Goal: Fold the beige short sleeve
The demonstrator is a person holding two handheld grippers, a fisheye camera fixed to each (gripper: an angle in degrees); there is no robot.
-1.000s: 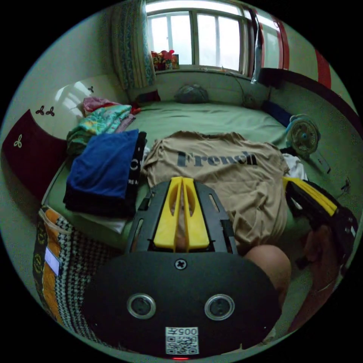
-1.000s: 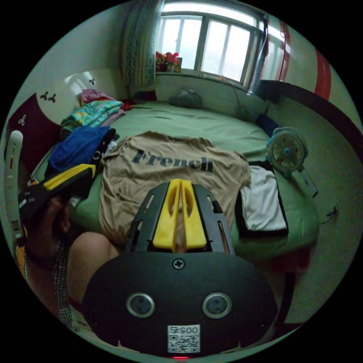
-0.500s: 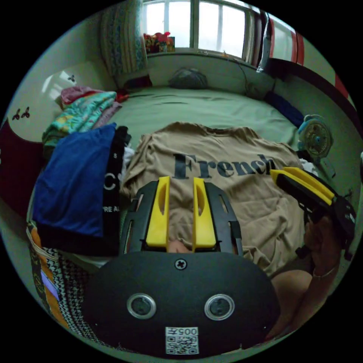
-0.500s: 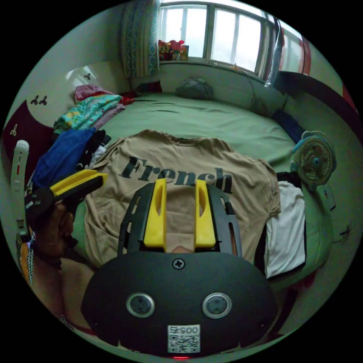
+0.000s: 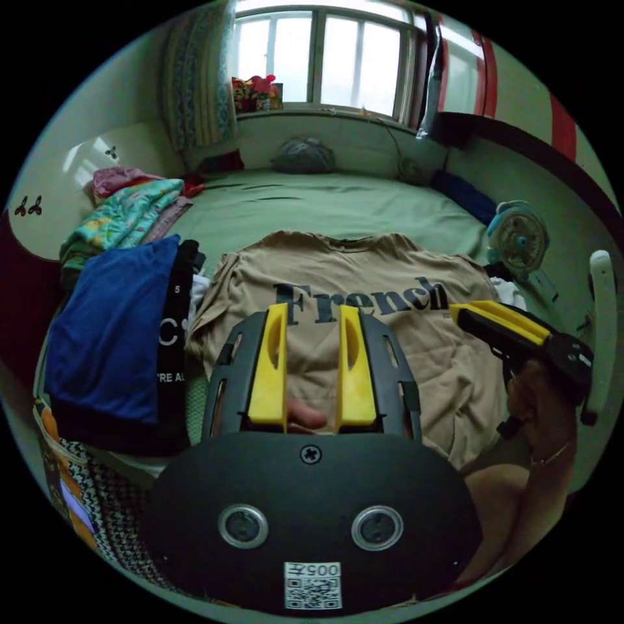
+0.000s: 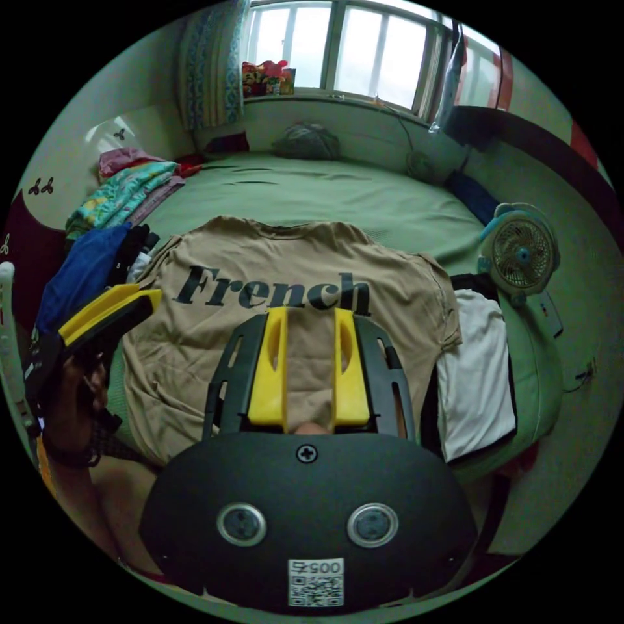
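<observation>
Left gripper view: left gripper (image 5: 312,312) jaws spread, empty, over flat beige cotton short-sleeve tee (image 5: 403,338) ahead on green bed sheet (image 5: 338,201); right gripper (image 5: 500,318) hung off to its right.

Right gripper view: right gripper (image 6: 310,318) spread, empty above tee's (image 6: 195,338) lower half. Fold not started; next, likely pinch hem or sleeve edges.

You're in a home bedroom. Wide bed (image 6: 338,195) under a green sheet takes most of the room. Curtained window (image 6: 344,49) behind it, toys on the sill (image 6: 263,70). Folded clothes stacked along the bed's edge (image 5: 123,214), headboard (image 5: 71,169) beside them. Small desk fan (image 6: 520,250) sitting on the mattress. Domestic setting, nothing industrial.
</observation>
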